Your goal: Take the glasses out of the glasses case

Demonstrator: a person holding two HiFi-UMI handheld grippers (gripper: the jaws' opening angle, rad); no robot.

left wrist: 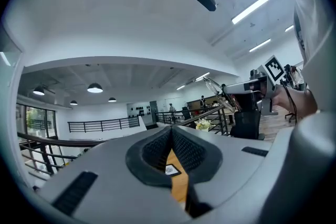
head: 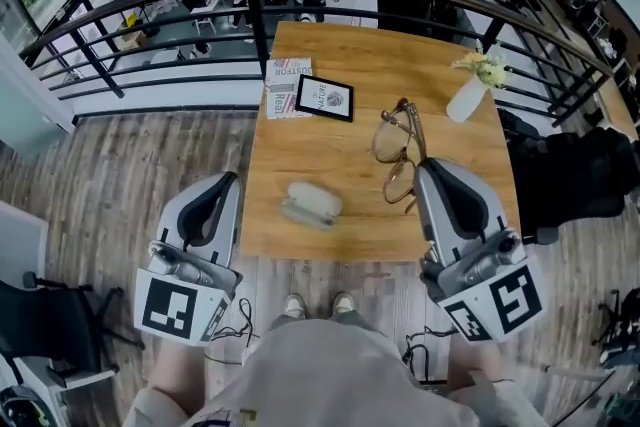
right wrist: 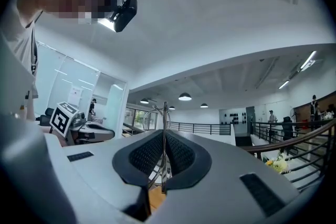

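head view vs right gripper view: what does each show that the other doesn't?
Head view only: the glasses case lying on the table, and a framed card behind it. Right gripper view only: the right gripper shut on a temple of the glasses, plus ceiling lamps. Both: the glasses held up off the table, the left gripper, the flowers and the railing.

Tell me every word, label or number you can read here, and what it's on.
White booklet on the table: red print, too blurred to read.
Black-framed card beside it: print too small to read.
Cubes on the left claw and right claw: black-and-white square patterns, no words.
On the glasses and case: no print seen.
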